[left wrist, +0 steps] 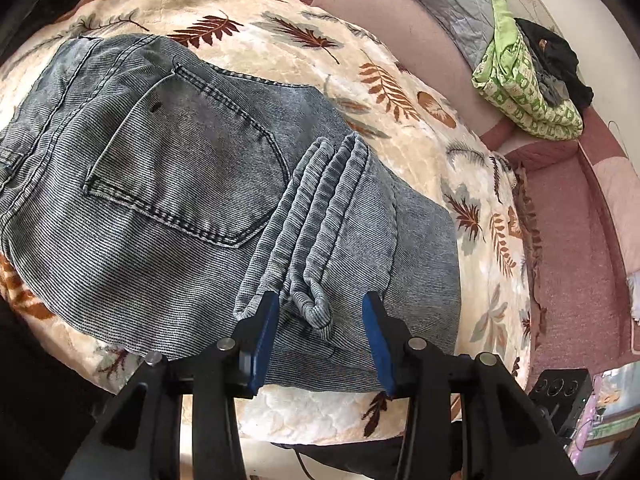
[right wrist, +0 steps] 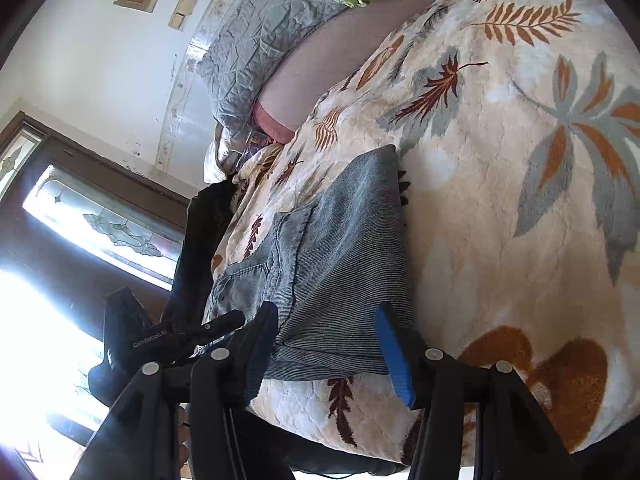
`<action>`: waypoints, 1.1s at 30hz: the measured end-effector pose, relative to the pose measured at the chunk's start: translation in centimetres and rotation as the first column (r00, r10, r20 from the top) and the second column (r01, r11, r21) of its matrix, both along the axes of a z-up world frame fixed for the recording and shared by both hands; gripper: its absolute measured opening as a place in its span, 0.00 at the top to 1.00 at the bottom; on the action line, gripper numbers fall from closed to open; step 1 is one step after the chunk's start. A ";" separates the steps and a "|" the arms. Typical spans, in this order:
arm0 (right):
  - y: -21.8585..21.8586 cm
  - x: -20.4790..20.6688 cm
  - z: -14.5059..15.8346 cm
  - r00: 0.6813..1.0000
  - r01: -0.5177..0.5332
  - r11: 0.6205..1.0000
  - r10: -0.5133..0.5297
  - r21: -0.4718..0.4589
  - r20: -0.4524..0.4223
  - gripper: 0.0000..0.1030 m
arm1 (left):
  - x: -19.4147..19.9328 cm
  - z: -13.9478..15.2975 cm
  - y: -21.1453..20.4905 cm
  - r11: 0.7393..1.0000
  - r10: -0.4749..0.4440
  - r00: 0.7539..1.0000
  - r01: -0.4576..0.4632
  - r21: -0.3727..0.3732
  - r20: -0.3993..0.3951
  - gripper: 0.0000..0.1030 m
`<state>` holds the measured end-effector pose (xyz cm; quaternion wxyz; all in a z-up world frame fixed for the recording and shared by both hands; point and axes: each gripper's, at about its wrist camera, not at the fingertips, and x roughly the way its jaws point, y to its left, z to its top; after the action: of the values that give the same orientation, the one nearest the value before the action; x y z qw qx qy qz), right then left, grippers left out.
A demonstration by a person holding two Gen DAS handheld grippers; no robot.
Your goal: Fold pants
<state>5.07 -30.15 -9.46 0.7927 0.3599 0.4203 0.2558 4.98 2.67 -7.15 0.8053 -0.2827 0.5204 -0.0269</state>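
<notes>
The jeans (left wrist: 168, 184) run off the left edge — waistband cut off; window (right wrist: 36, 320) glare washes out the lower corner.

Two close wrist views, shared pants (left wrist: 168, 184)

A home bedroom. A bed is spread with a cream fleece blanket (left wrist: 400, 128) printed with rust and grey leaves. At one o'clock from it lie a grey quilted pillow (left wrist: 456, 4) and a heap of clothes (left wrist: 532, 88). A stained-glass window (right wrist: 104, 220) glows at nine o'clock.
</notes>
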 end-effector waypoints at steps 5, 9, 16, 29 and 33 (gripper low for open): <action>0.1 0.0 0.1 1.000 -0.006 1.000 0.006 0.002 0.004 0.47 | 0.5 -0.1 -0.9 1.000 -0.015 1.000 0.015 0.004 -0.005 0.60; -0.2 -0.1 0.1 1.000 0.000 1.000 0.000 0.009 0.006 0.47 | 0.9 0.0 -1.5 0.998 -0.026 1.000 0.026 0.055 -0.008 0.88; -0.2 -0.2 0.2 1.000 -0.003 1.000 0.003 0.006 0.008 0.47 | -0.2 2.8 -0.9 0.994 -0.017 0.996 0.008 0.107 0.089 0.92; 0.5 0.0 2.2 0.999 -0.014 1.000 0.014 -0.015 0.029 0.47 | -1.7 -1.1 0.1 0.992 -0.010 0.999 0.006 0.130 0.031 0.93; 2.4 1.2 2.9 0.997 -0.071 0.997 0.071 0.033 0.018 0.36 | -1.8 -1.6 0.6 0.995 -0.009 1.000 0.007 0.095 0.029 0.93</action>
<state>6.25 -27.76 -6.59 0.7805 0.3558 0.4218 0.2937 3.18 3.25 -8.77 0.8253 -0.2415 0.5104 -0.0095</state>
